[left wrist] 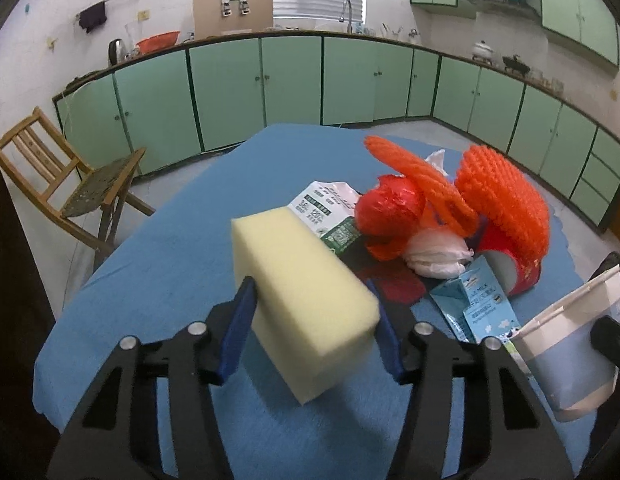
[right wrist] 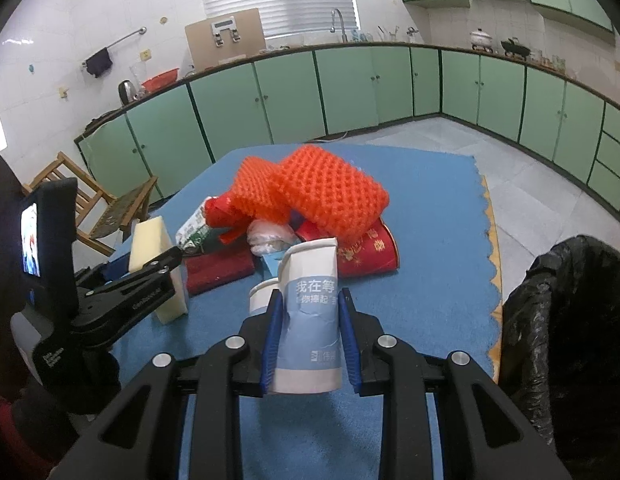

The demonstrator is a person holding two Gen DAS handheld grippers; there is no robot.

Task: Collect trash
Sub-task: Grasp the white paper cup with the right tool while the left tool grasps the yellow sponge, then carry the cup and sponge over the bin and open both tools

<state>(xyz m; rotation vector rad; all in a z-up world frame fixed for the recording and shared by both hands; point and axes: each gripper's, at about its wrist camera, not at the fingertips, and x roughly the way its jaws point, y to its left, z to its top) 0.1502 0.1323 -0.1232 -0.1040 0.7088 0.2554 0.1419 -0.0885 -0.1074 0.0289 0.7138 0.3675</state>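
Observation:
My left gripper (left wrist: 310, 292) is shut on a pale yellow sponge block (left wrist: 301, 300), its blue pads against the block's two long sides low over the blue tablecloth (left wrist: 169, 260). The right wrist view shows that sponge (right wrist: 149, 236) at the left with the left gripper (right wrist: 165, 264) around it. My right gripper (right wrist: 310, 296) is shut on a squashed blue and white paper cup (right wrist: 310, 320), held above the cloth. Beyond both lies a trash pile: orange foam netting (right wrist: 326, 192), a red paper cup (right wrist: 366, 256), a blue milk carton (left wrist: 474, 308), a green and white carton (left wrist: 330, 212) and a white tissue wad (left wrist: 434, 252).
A bin lined with a black bag (right wrist: 570, 320) stands off the table's right edge. A dark red cloth (right wrist: 219, 268) lies between the sponge and the pile. A wooden folding chair (left wrist: 69, 184) stands to the left, and green kitchen cabinets (left wrist: 289, 80) run along the back.

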